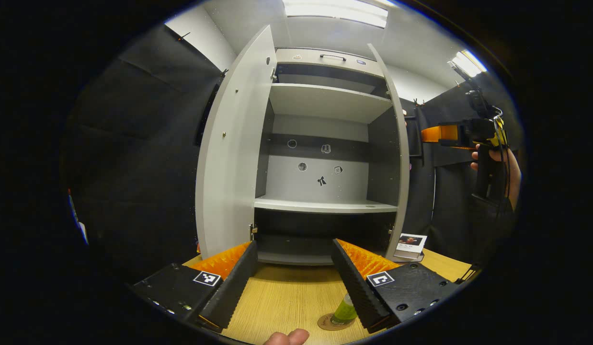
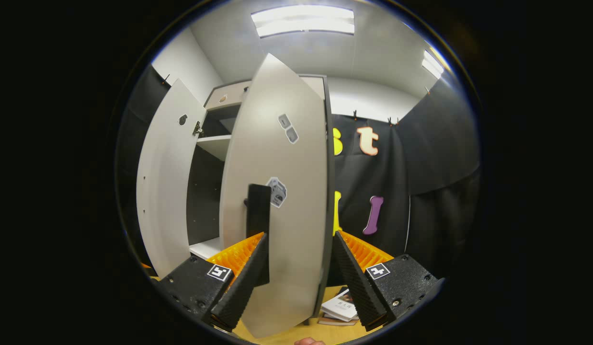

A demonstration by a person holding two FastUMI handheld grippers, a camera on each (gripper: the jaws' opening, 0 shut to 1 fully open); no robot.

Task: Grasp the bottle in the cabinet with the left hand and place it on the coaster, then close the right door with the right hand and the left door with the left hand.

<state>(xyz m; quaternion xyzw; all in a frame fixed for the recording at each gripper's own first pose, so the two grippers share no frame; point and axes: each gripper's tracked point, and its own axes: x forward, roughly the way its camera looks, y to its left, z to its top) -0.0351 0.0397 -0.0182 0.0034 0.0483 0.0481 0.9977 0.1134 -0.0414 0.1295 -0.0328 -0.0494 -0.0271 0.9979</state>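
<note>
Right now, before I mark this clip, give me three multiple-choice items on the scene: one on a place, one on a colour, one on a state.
1. Where is the bottle?
A. on the coaster
B. on a cabinet shelf
C. on the books

2. What colour is the bottle?
A. red
B. green
C. blue

3. How is the right door?
A. fully shut
B. open
C. taken off

Key: 1 A, it stands on the coaster on the table; 2 B, its body is green; 3 B, it swings clear of the cabinet, before the right gripper.

Left gripper (image 1: pixel 292 282) and right gripper (image 2: pixel 299 282) gape.
</note>
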